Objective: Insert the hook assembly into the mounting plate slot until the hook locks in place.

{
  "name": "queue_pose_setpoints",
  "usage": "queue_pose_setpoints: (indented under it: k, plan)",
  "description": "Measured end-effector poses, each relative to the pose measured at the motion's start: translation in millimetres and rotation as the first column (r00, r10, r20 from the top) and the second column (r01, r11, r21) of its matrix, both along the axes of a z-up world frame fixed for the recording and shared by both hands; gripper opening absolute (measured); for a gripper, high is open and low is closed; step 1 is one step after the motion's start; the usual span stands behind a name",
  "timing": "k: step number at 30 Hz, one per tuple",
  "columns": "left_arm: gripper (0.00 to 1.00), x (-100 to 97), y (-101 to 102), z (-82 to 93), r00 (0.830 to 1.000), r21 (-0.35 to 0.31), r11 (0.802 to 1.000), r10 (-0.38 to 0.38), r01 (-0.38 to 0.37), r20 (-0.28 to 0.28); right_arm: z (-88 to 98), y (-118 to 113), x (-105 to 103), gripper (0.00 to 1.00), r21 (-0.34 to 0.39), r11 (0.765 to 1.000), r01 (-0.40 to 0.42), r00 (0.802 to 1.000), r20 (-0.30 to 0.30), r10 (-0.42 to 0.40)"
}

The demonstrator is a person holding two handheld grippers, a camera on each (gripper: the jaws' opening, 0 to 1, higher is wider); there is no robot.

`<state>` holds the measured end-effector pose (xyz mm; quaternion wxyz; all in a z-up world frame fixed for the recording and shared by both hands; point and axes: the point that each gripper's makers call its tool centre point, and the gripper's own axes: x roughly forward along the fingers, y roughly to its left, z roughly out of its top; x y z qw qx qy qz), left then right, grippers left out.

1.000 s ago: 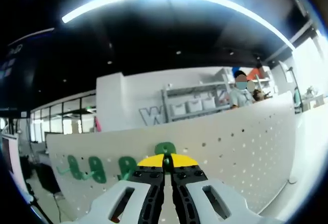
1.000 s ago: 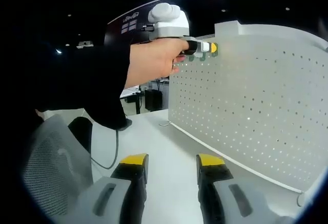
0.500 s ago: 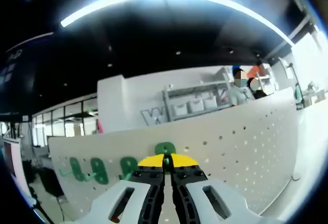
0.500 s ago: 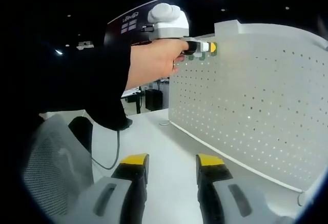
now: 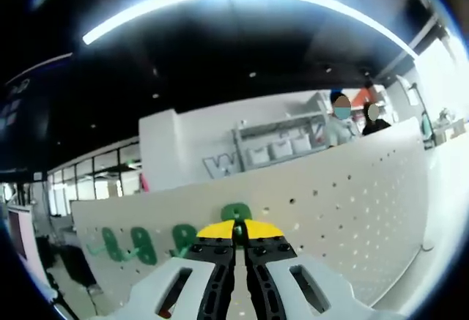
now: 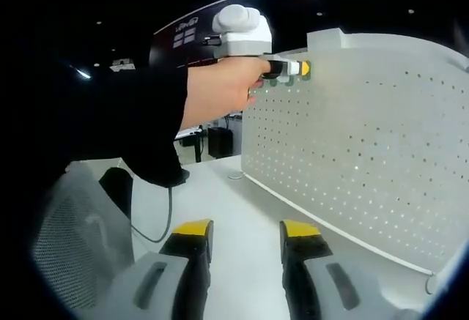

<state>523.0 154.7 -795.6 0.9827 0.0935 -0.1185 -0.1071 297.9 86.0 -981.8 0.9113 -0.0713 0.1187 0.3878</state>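
Observation:
In the left gripper view my left gripper [image 5: 239,230] is shut on a green hook [image 5: 236,212], pressed against the upper part of the white pegboard [image 5: 344,217]. Three more green hooks [image 5: 139,243] hang in a row to its left on the board. In the right gripper view the same left gripper [image 6: 302,69], held by a hand [image 6: 220,89], sits at the pegboard's [image 6: 366,144] top edge with green hook parts just below its tips. My right gripper [image 6: 244,230] is open over the white table, holding nothing.
A white tabletop [image 6: 242,217] runs along the pegboard's foot. A mesh chair back [image 6: 69,239] is at the lower left, with a cable [image 6: 167,210] beside it. Shelves with bins [image 5: 275,148] and people stand behind the pegboard.
The left view has shifted slightly; the hook stays between the shut jaws at the board. The right gripper has not moved.

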Motion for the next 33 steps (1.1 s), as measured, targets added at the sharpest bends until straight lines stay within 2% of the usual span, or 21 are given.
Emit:
queue_pose_setpoints:
  k: [5,12,19,23,25,26,27,32,33]
  plan:
    - [0.03,3.6,0.3,-5.9,1.000,-0.017,1.000,0.009,-0.010,-0.024,1.2,-0.9,0.8,0.34,0.000,1.000,0.005,1.000,0.005,-0.005]
    - [0.03,1.5,-0.1,-5.6,1.000,-0.049,0.999,0.019,-0.019,-0.012,2.6,-4.0,1.6,0.34,0.005,1.000,0.015,1.000,0.008,-0.015]
    - [0.03,4.7,-0.3,-6.0,1.000,-0.129,0.991,0.019,-0.022,-0.022,1.2,-2.0,0.6,0.34,0.000,1.000,0.007,1.000,0.004,-0.007]
    - [0.03,4.8,-0.7,-7.3,1.000,-0.103,0.995,0.019,-0.018,0.003,1.8,-3.0,1.0,0.34,0.006,1.000,0.009,1.000,0.003,-0.009]
    - [0.03,4.5,-1.9,-6.2,1.000,-0.051,0.998,0.029,-0.028,0.011,1.6,-3.3,0.9,0.34,0.005,1.000,0.009,1.000,0.003,-0.009]
    - [0.03,4.7,-2.3,-6.0,0.999,0.009,0.999,0.043,-0.043,0.015,1.6,-3.3,0.8,0.34,0.005,1.000,0.008,1.000,0.003,-0.008]
    - [0.03,4.9,-3.1,-5.9,0.999,0.035,0.998,0.049,-0.050,0.021,1.6,-3.0,0.6,0.34,0.006,1.000,0.007,1.000,0.003,-0.007]
    - [0.03,5.1,-4.4,-5.3,0.998,0.068,0.996,0.058,-0.059,0.012,1.3,-1.4,-0.2,0.34,0.004,1.000,0.001,1.000,0.002,-0.001]
    - [0.03,5.2,-4.9,-5.9,0.997,0.102,0.992,0.074,-0.073,0.003,1.2,-1.1,-0.2,0.34,0.004,1.000,0.000,1.000,0.002,0.000]
